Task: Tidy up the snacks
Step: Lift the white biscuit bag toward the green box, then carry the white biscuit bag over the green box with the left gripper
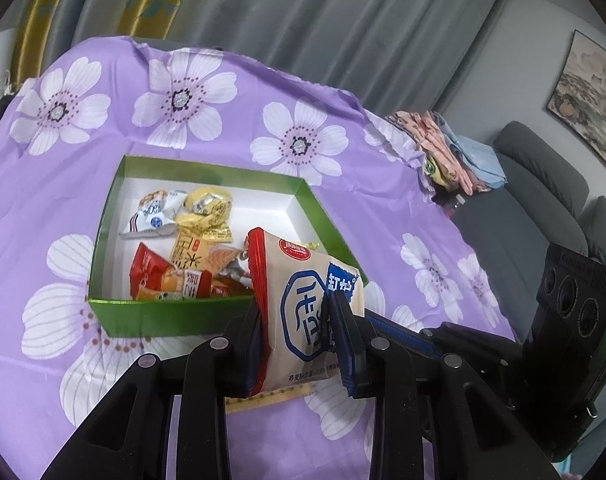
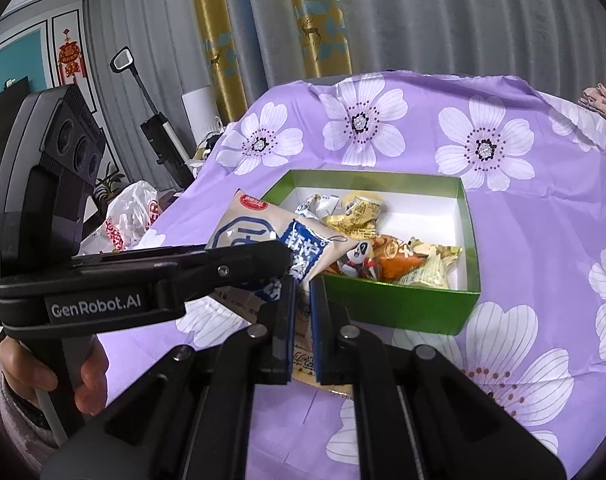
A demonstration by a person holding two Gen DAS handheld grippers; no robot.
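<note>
My left gripper (image 1: pixel 297 304) is shut on a beige snack packet (image 1: pixel 303 280) with a blue emblem and a red edge. It holds the packet upright just above the near right corner of the green box (image 1: pixel 175 320). The box holds several wrapped snacks (image 1: pixel 191 240). In the right wrist view the same packet (image 2: pixel 255 224) hangs at the box's (image 2: pixel 399 308) near left corner, held by the left gripper (image 2: pixel 287 264). My right gripper (image 2: pixel 302 284) is shut close beside it. A flat yellowish wrapper (image 2: pixel 303 356) shows through its narrow slit; I cannot tell whether it is pinched.
A purple cloth with white flowers (image 1: pixel 223 92) covers the table. Folded clothes (image 1: pixel 451 152) lie at its far right edge, with a grey sofa (image 1: pixel 543 208) beyond. A plastic bag (image 2: pixel 131 216) sits off the table's left side. A hand (image 2: pixel 87 376) grips the left tool.
</note>
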